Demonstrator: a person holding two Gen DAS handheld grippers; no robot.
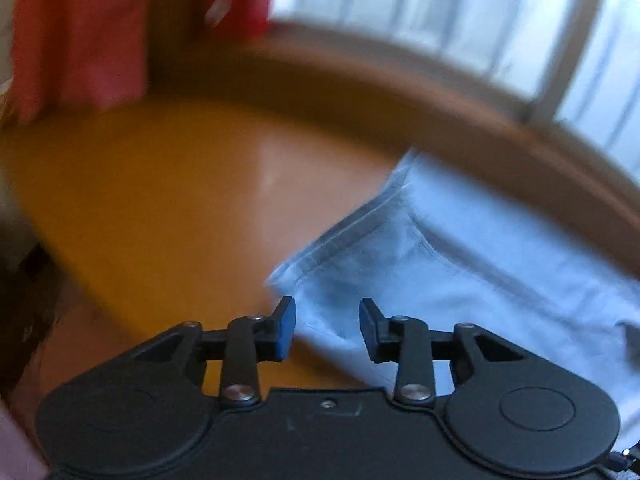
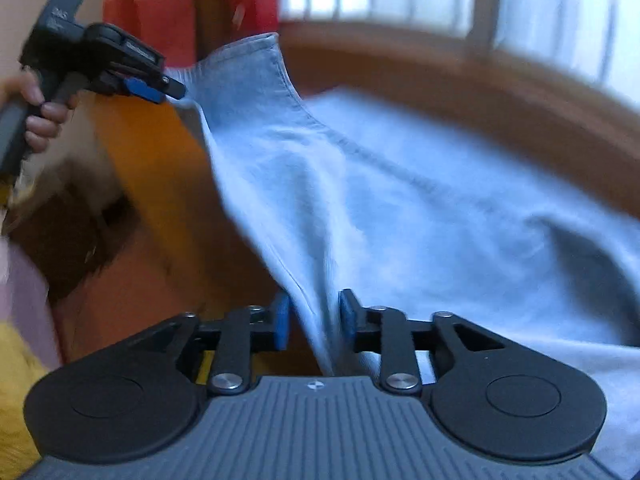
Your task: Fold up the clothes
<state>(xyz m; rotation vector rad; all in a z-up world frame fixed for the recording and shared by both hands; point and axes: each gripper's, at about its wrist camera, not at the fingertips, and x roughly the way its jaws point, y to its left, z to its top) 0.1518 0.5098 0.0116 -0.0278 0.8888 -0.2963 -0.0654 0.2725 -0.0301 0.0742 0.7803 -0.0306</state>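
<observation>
I hold a gripper in each hand over the table (image 1: 168, 184), and the garment (image 2: 400, 208), a pale blue piece, lies mostly spread on the table's window side with one edge raised off it. My right gripper (image 2: 313, 320) has a fold of that cloth running between its blue pads (image 2: 282, 326); the gap looks wider than the fold, so I cannot tell whether the pads truly bite. In the left wrist view my left gripper (image 1: 327, 330) stands apart with only flat cloth seen beyond it, yet the right wrist view shows its tip (image 2: 176, 90) at the raised corner (image 2: 256, 60), and whether it pinches there is hidden. Risks noted: if either hold is only a loose catch, the lifted edge will slide out and fall in a heap on the table, spoiling any straight fold line. Uneven pull between the two grippers would skew the hem (image 1: 348, 224). Both views are blurred, which suggests quick motion; a fast swing could drag the spread part toward the table's near edge, or off it. The red items (image 1: 80, 32) at the table's far left stand close enough for swung cloth to brush them.
</observation>
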